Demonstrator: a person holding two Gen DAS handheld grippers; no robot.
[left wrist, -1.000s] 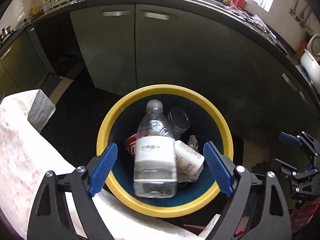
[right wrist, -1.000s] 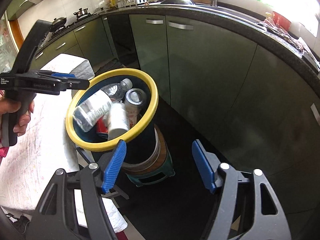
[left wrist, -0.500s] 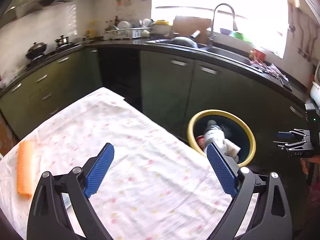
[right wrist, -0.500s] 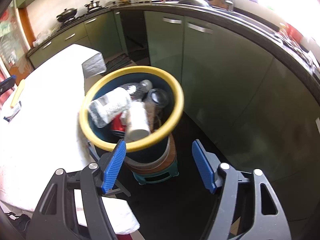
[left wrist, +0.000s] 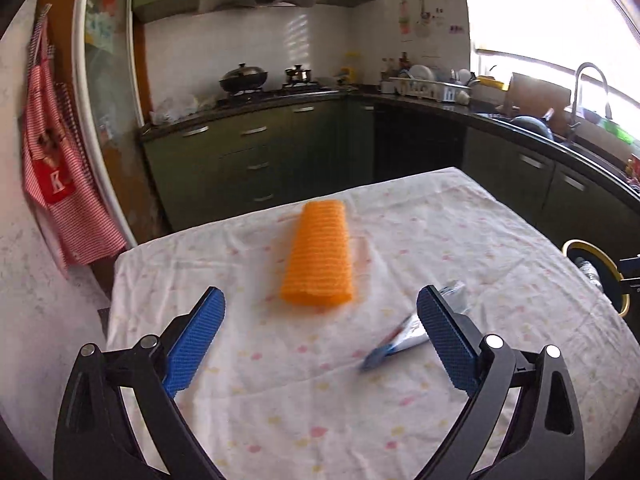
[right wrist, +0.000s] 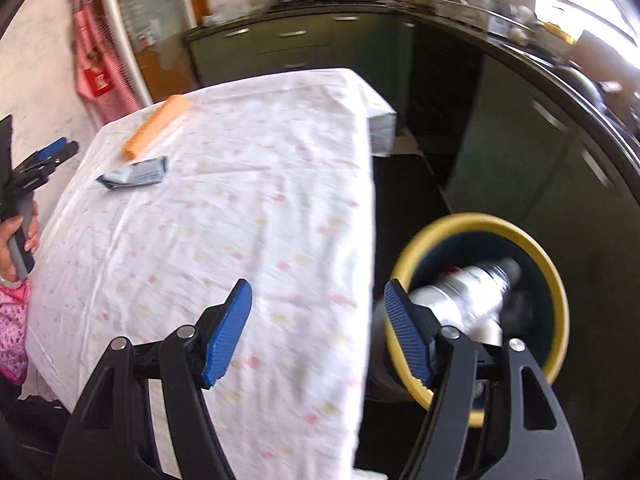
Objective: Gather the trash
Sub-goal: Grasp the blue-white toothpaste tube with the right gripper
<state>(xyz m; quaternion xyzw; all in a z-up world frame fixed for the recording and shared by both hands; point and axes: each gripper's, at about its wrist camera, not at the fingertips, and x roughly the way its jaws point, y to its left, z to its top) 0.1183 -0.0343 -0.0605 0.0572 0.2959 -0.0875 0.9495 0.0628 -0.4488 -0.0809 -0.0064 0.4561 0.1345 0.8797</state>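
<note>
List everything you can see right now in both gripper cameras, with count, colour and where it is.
Flat ribbed orange sponge cloth: one, orange, lying on the table's far half.
Crumpled blue-and-silver foil wrapper: one, blue and silver, on the table beside the left gripper's right finger.
Table with white flower-print cloth: one, white with pastel spots, centre of the kitchen.
Round yellow-rimmed dark blue trash bin: one, on the floor just off the table's edge.
Clear plastic bottle: one seen, lying in the bin; other contents blurred.
Red-and-white checked apron: one, hanging on the left wall.
Dark green kitchen cabinets: a run along the back and right walls.
Left gripper: one, black with blue pads, open over the table.
Right gripper: one, same colours, open, near the bin.
</note>
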